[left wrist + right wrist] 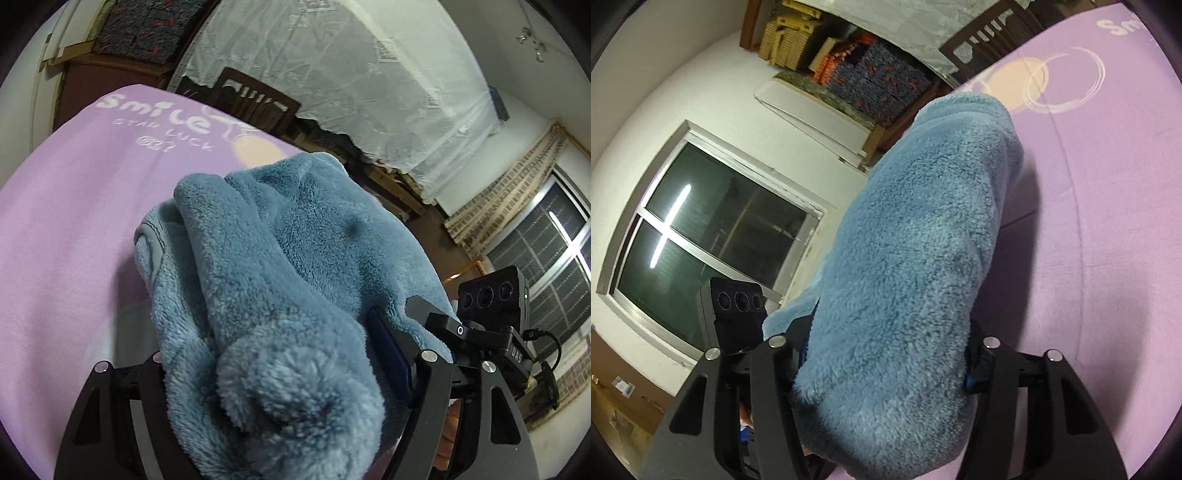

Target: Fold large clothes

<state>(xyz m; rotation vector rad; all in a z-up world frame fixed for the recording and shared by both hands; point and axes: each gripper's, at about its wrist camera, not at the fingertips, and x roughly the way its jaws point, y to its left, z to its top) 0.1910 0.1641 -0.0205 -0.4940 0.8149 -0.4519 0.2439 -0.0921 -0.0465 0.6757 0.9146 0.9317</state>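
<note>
A blue fleece garment [280,280] is bunched between the fingers of my left gripper [273,362], which is shut on it. The fleece hangs over the fingers and hides the tips. The same garment [916,258] fills the right wrist view, and my right gripper [886,365] is shut on another part of it. The other gripper's camera block [491,295] shows close beside the fleece on the right, and likewise in the right wrist view [738,306] on the left. The fleece is held up above a lilac bed sheet [74,229].
The lilac sheet [1108,258] carries a white "Smile" print [155,114]. A dark wooden chair [255,107] stands at its far edge. A white net curtain [351,92], stacked boxes [879,85] and a window [713,236] lie beyond.
</note>
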